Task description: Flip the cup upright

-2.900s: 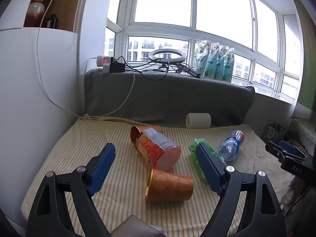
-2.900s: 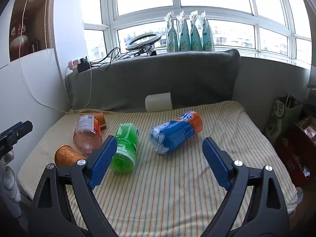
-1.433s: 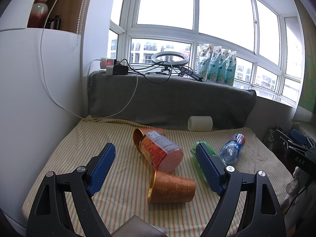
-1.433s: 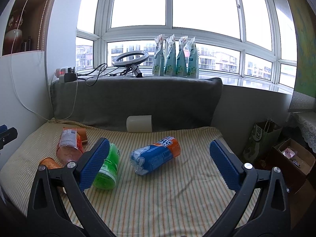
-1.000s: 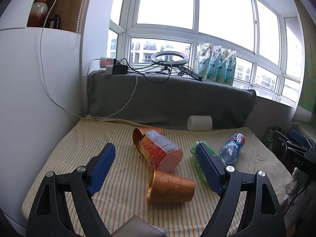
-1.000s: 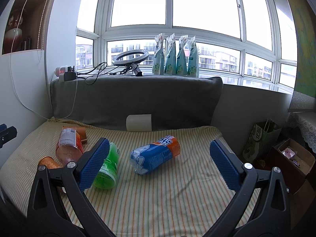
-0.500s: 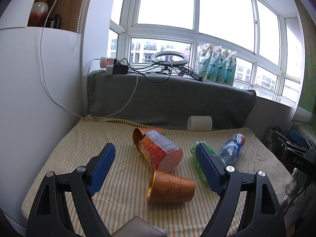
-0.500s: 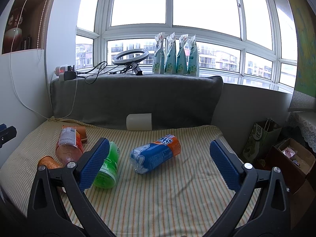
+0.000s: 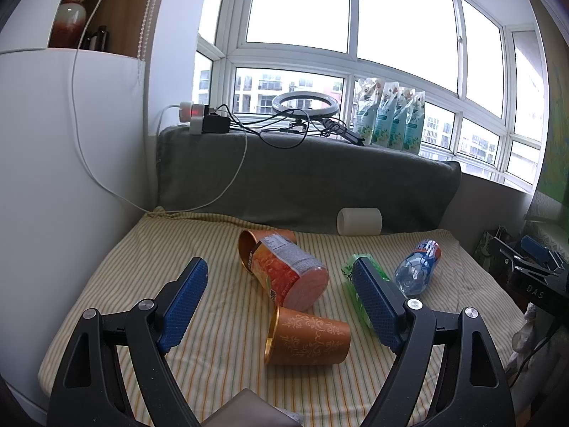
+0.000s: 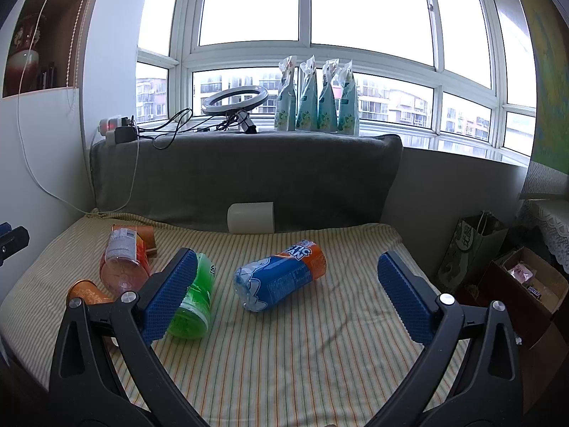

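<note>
An orange patterned cup (image 9: 307,336) lies on its side on the striped cloth, mouth to the left, just ahead of my open, empty left gripper (image 9: 281,286). It also shows in the right wrist view (image 10: 87,293) at the far left, partly hidden. A second orange cup (image 9: 265,245) lies on its side farther back, behind an orange-labelled bottle (image 9: 290,275). My right gripper (image 10: 286,286) is open and empty, held above the cloth near a blue-labelled bottle (image 10: 281,281). A white cup (image 10: 251,217) lies on its side at the back.
A green bottle (image 10: 192,297) lies beside the right gripper's left finger. A grey cushion (image 9: 306,178) backs the striped surface (image 9: 213,356). A white wall (image 9: 64,178) stands at the left. A paper bag (image 10: 469,249) and boxes sit beyond the right edge.
Both grippers pulled back and rose slightly 2.9 s ago, then held almost still. The objects have not moved.
</note>
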`<state>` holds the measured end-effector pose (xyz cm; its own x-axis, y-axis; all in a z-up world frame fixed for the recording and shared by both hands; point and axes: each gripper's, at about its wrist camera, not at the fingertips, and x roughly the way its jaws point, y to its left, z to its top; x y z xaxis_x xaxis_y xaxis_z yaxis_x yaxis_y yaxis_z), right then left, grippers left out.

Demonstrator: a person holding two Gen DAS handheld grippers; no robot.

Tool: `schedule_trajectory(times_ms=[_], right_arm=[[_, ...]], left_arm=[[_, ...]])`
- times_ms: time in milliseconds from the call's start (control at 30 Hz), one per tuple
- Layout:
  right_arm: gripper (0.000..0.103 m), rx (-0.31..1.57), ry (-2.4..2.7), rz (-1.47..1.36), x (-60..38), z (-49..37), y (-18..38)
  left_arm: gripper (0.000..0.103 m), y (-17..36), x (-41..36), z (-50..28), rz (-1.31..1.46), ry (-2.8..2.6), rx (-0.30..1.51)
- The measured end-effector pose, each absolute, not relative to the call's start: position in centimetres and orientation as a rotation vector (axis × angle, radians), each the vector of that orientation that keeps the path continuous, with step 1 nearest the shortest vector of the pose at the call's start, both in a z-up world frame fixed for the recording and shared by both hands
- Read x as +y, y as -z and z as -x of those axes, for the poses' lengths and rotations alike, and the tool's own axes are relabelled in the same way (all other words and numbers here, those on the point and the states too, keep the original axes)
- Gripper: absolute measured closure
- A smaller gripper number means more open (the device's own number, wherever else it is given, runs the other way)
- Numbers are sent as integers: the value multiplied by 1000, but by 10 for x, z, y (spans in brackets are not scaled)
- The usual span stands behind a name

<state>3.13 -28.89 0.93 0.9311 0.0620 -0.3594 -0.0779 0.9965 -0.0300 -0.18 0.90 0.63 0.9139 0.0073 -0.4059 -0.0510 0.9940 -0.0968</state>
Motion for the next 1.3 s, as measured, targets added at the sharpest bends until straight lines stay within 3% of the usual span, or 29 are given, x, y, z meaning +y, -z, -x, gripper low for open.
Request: schedule_trajectory(times_ms=[300, 1200, 1300], right_arm=[[0, 421, -90, 6, -295, -42, 0], [0, 924, -265, -509, -337, -185, 74], [4, 958, -268, -562, -340, -200, 80]], left_arm=[[19, -1, 7, -2, 105, -27, 430], [19, 20, 13, -6, 103, -22, 524], [19, 23, 10, -7, 89, -22, 551]])
